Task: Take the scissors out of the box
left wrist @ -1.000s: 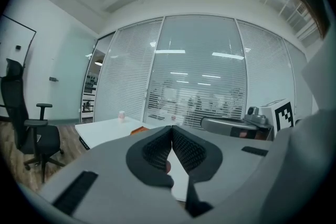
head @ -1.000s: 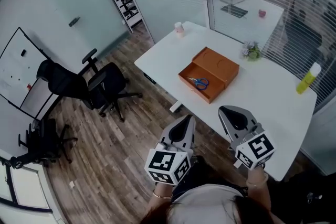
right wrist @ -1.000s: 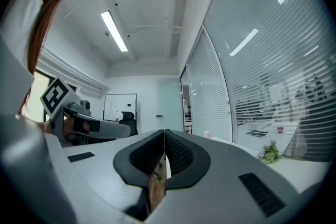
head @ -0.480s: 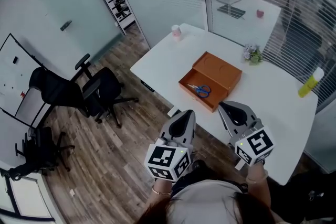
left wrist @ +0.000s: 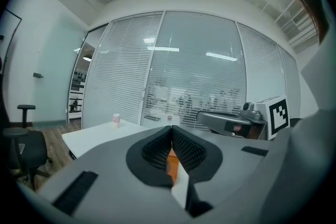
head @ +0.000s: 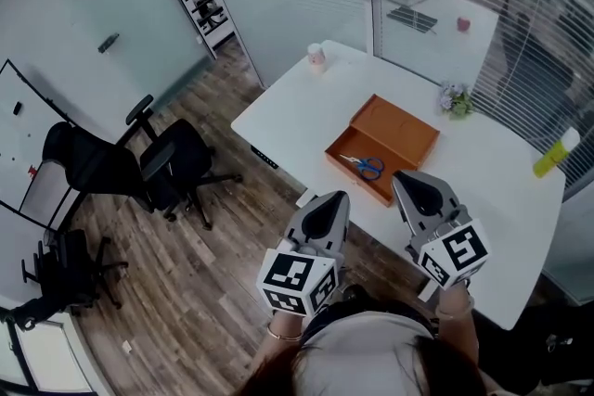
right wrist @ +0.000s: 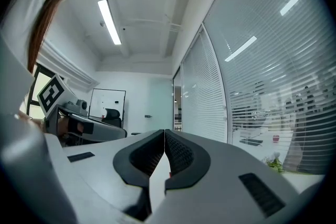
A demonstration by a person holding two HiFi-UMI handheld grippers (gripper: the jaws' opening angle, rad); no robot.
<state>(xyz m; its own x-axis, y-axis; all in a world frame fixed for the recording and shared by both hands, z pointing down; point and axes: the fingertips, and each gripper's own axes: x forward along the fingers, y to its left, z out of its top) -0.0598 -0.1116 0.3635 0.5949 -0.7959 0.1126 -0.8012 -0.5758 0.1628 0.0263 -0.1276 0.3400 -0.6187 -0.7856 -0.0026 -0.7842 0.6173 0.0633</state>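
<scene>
An open orange box [head: 401, 130] lies on the white table [head: 306, 111], its lid folded back to the far right. Blue-handled scissors [head: 365, 165] lie inside its near tray. My left gripper [head: 332, 203] hovers over the floor just short of the table's near edge, jaws shut and empty. Over the near table edge, just short of the box, my right gripper [head: 415, 184] is also shut with nothing held. In the left gripper view a sliver of the orange box [left wrist: 171, 160] shows past the shut left gripper [left wrist: 171, 131]. The right gripper [right wrist: 164, 134] points level along the room.
A pink cup [head: 316, 57] stands at the table's far left corner, a small plant [head: 455, 99] at the far edge, a yellow bottle [head: 555, 151] at the right. Black office chairs [head: 162, 167] stand on the wood floor at left. Glass walls with blinds run behind the table.
Both grippers have moved forward toward the table together; the box and table appear closer to them. Both stay shut.
</scene>
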